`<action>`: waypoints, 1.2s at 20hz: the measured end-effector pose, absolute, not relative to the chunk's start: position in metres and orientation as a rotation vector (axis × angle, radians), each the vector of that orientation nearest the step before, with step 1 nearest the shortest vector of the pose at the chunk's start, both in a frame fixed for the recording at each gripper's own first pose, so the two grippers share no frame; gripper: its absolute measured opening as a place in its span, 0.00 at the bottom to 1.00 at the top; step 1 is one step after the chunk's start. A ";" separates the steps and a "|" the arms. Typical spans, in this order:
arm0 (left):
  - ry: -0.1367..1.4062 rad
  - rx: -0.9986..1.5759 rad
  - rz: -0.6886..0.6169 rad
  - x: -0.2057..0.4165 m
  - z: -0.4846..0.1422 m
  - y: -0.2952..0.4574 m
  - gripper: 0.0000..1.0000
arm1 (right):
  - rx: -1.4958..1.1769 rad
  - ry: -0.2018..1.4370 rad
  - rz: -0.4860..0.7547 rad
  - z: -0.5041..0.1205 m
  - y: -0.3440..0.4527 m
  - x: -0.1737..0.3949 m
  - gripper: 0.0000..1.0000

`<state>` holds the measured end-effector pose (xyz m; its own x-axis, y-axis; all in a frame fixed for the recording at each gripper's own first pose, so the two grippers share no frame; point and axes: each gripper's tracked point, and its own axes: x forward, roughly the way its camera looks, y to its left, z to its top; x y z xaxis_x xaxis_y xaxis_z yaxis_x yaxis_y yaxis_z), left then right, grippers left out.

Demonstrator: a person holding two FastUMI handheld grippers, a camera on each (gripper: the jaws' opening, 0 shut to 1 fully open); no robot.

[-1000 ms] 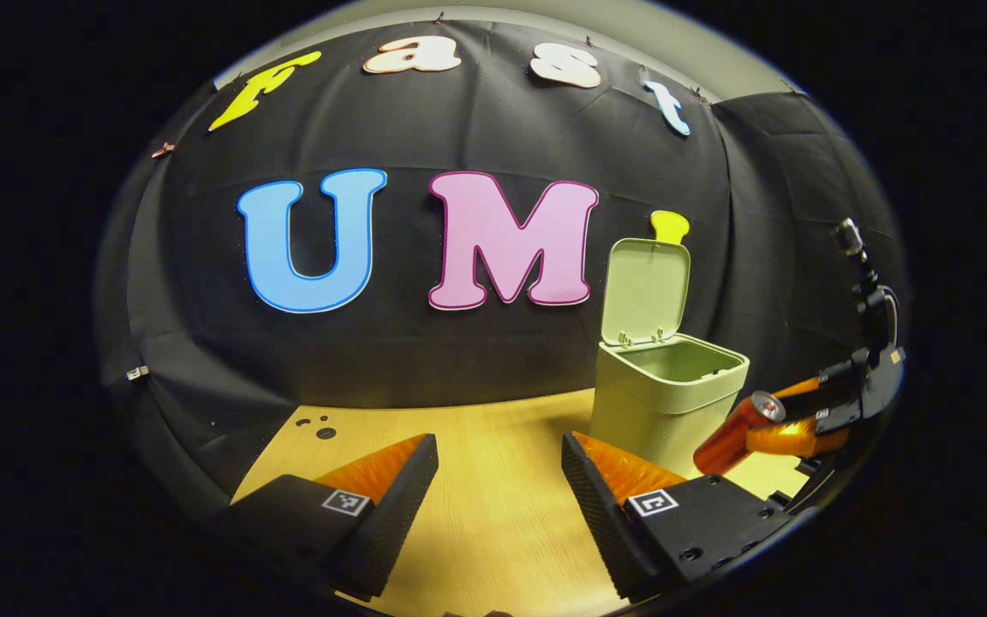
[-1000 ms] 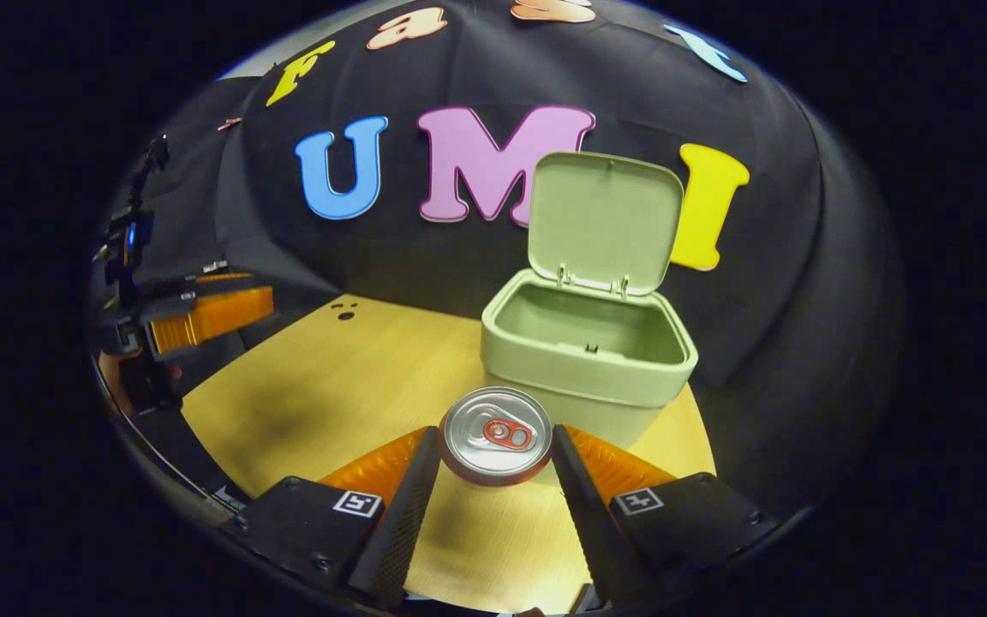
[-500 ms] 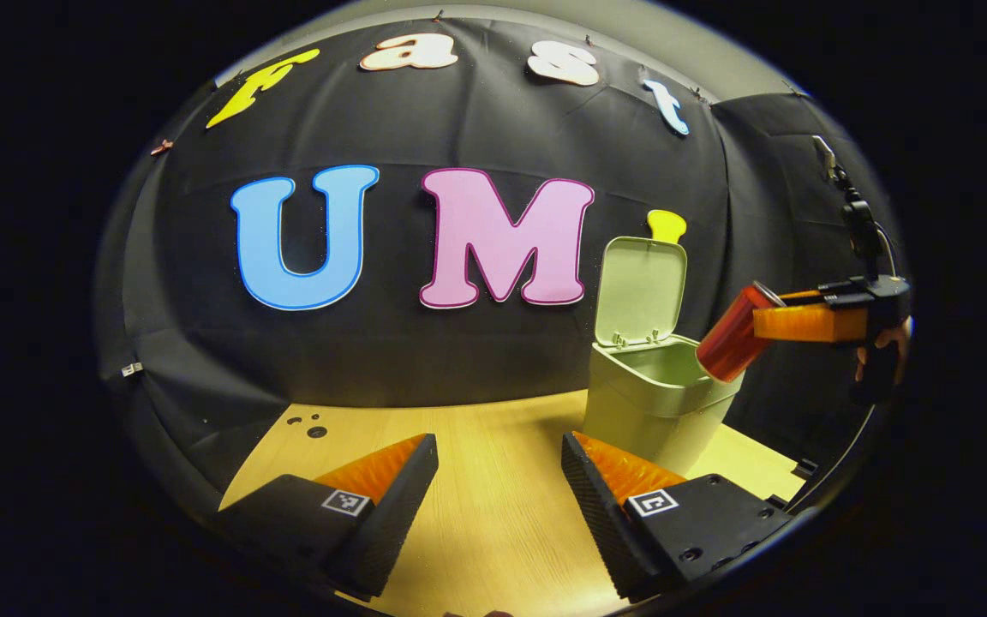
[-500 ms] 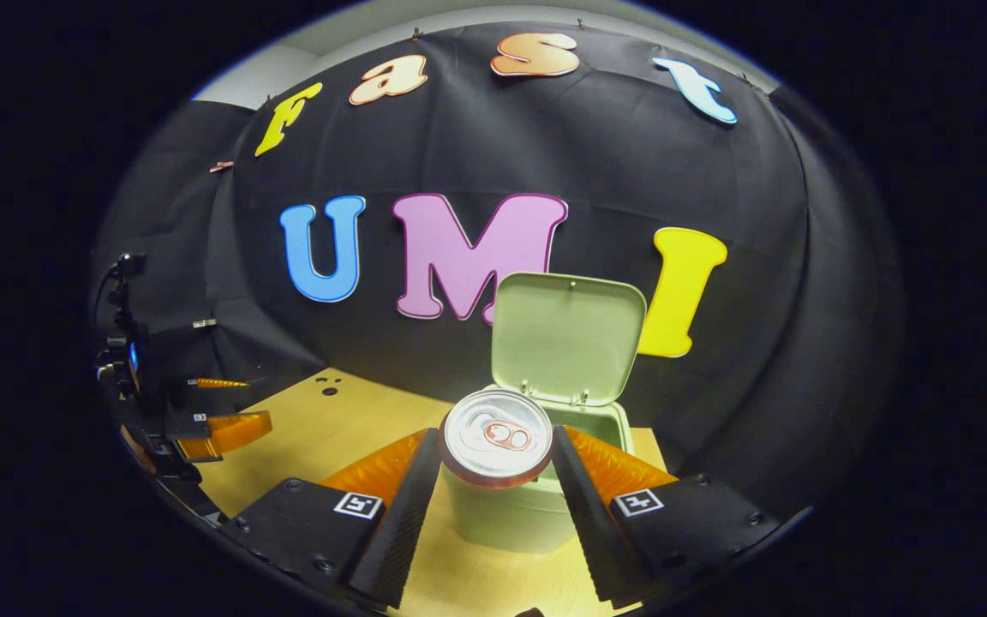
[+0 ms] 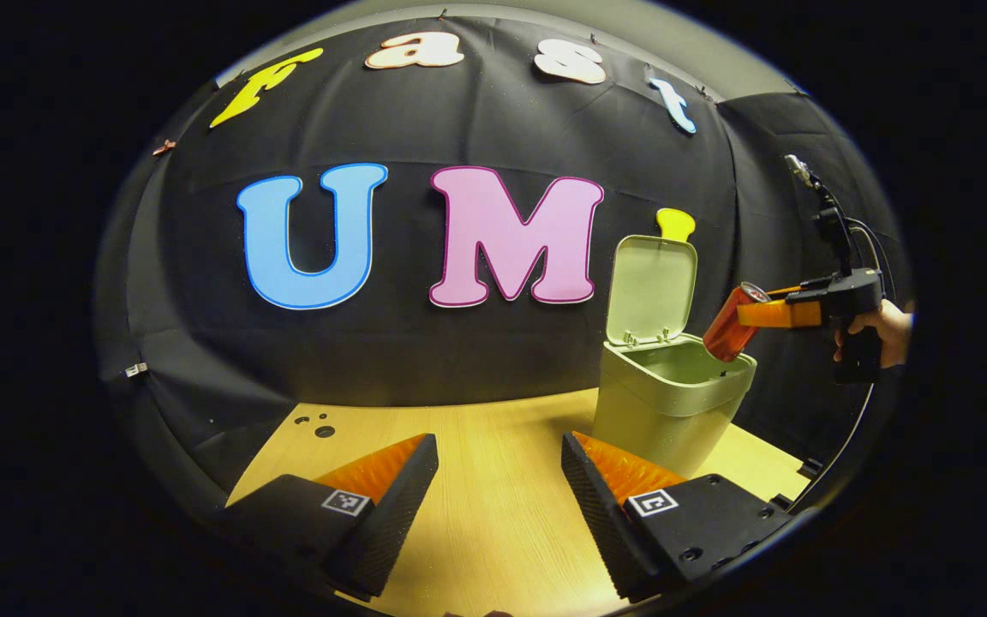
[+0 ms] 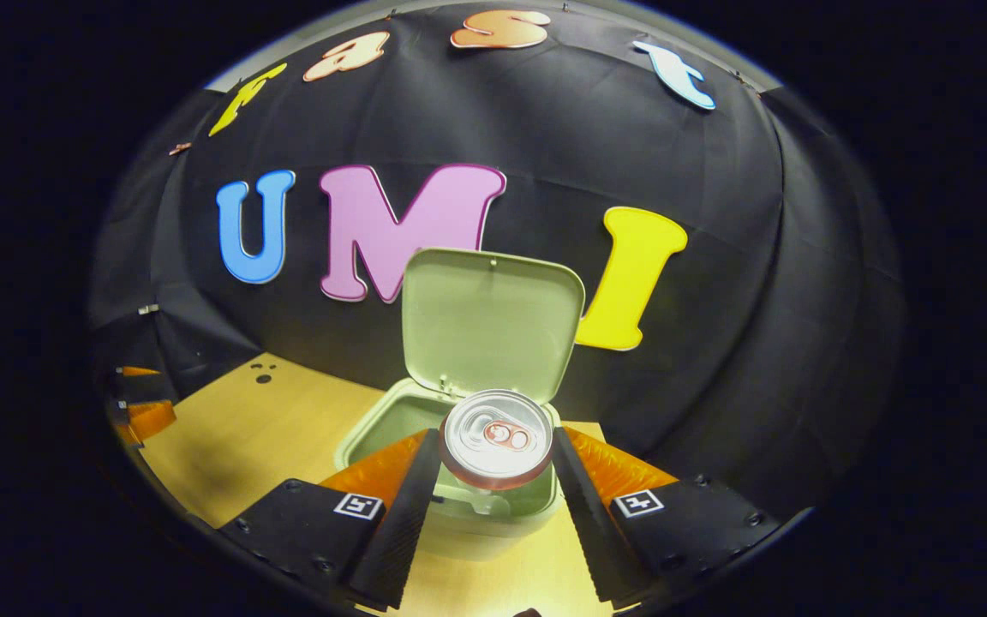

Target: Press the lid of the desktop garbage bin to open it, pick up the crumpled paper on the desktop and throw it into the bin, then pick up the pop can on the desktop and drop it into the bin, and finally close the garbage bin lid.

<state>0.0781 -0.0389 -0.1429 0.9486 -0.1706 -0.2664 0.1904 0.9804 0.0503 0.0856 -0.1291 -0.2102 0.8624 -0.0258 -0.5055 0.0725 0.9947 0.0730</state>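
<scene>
The pale green bin (image 5: 669,407) stands on the wooden desk with its lid (image 5: 652,278) raised upright. In the left gripper view the red pop can (image 5: 732,323) hangs tilted over the bin's right rim, and the right gripper (image 5: 746,314) is shut on it, held by a hand (image 5: 883,324). In the right gripper view the can's silver top (image 6: 496,435) sits between the fingers of the right gripper (image 6: 496,454), above the bin's opening (image 6: 391,420), in front of the lid (image 6: 492,321). The left gripper (image 5: 499,467) stands open low over the desk, left of the bin.
The wooden desk (image 5: 493,523) spreads in front of and to the left of the bin. Small dark holes (image 5: 315,426) mark its far left corner. The black cloth wall stands close behind the bin.
The right gripper has lifted the can from desk level up to the bin and brought it over the opening. The left gripper has stayed almost still.
</scene>
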 end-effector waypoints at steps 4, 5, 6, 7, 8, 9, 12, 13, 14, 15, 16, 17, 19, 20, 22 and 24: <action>0.267 0.075 -0.175 0.081 -0.143 -0.034 0.94 | 0.068 0.618 -0.075 -0.239 -0.135 0.084 0.83; 0.268 0.074 -0.173 0.081 -0.144 -0.034 0.94 | 0.070 0.639 -0.074 -0.246 -0.134 0.083 0.83; 0.268 0.072 -0.172 0.081 -0.144 -0.033 0.94 | 0.073 0.658 -0.072 -0.251 -0.134 0.082 0.82; 0.268 0.072 -0.172 0.081 -0.145 -0.032 0.94 | 0.075 0.676 -0.070 -0.258 -0.133 0.081 0.82; 0.268 0.075 -0.171 0.080 -0.144 -0.030 0.94 | 0.076 0.695 -0.071 -0.264 -0.133 0.081 0.82; 0.267 0.077 -0.167 0.080 -0.144 -0.028 0.94 | 0.079 0.709 -0.071 -0.269 -0.133 0.081 0.82; 0.268 0.075 -0.160 0.081 -0.144 -0.025 0.94 | 0.090 0.739 -0.065 -0.280 -0.130 0.081 0.83; 0.269 0.075 -0.157 0.081 -0.144 -0.023 0.94 | 0.086 0.746 -0.063 -0.282 -0.129 0.081 0.83; 0.270 0.075 -0.155 0.082 -0.144 -0.023 0.94 | 0.083 0.750 -0.062 -0.284 -0.130 0.081 0.83; 0.270 0.075 -0.154 0.082 -0.145 -0.022 0.94 | 0.085 0.747 -0.063 -0.284 -0.130 0.083 0.83; 0.271 0.074 -0.153 0.081 -0.144 -0.022 0.94 | 0.088 0.750 -0.064 -0.286 -0.130 0.083 0.83; 0.272 0.074 -0.152 0.080 -0.145 -0.021 0.94 | 0.090 0.752 -0.066 -0.286 -0.130 0.084 0.83; 0.275 0.074 -0.150 0.080 -0.145 -0.021 0.94 | 0.094 0.755 -0.070 -0.287 -0.132 0.083 0.84; 0.274 0.074 -0.151 0.079 -0.146 -0.021 0.94 | 0.097 0.755 -0.070 -0.287 -0.132 0.083 0.84; 0.274 0.078 -0.149 0.079 -0.145 -0.021 0.94 | 0.096 0.755 -0.070 -0.287 -0.132 0.083 0.84; 0.274 0.078 -0.147 0.079 -0.145 -0.020 0.94 | 0.097 0.754 -0.069 -0.286 -0.132 0.083 0.84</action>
